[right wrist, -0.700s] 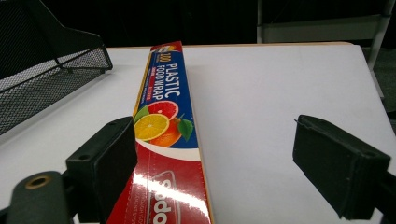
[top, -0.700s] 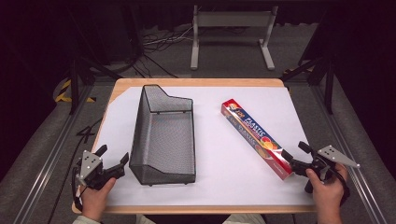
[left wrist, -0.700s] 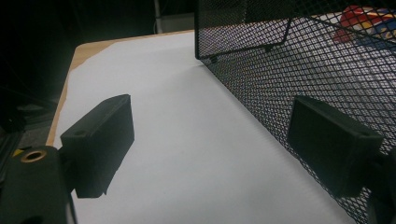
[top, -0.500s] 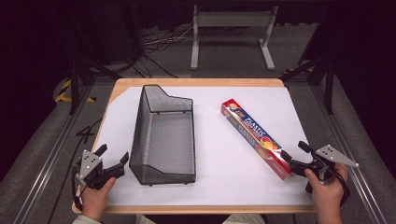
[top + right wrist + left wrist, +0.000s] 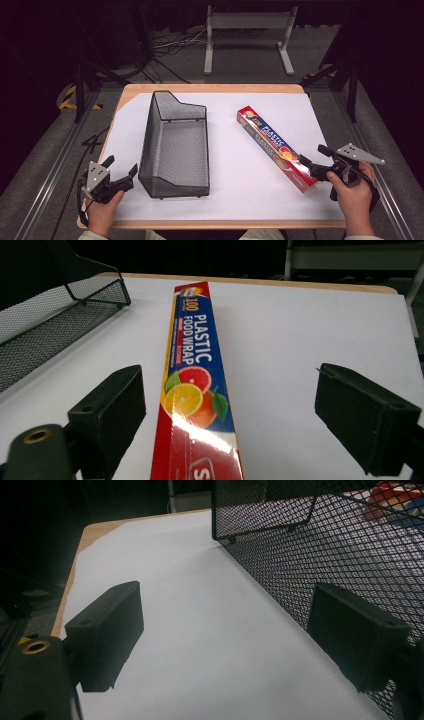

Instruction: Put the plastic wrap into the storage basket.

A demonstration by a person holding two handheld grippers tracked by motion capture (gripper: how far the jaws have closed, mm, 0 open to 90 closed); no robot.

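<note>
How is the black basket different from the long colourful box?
The mesh basket is black see-through wire and open on top; the food wrap box is closed cardboard, red and blue with fruit pictures. The basket is wide and tall, the box thin and low. The box's near end lies between the open jaws of the right gripper; the basket is not between any jaws. Both rest on the white table.

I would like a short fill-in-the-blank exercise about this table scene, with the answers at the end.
1. The box of plastic food wrap lies between the open jaws of the ____ hand-held gripper.
2. The basket is made of black wire ____.
3. The left hand-held gripper grips ____.
4. The table is covered by a ____ sheet.

Answers: right; mesh; nothing; white
</note>
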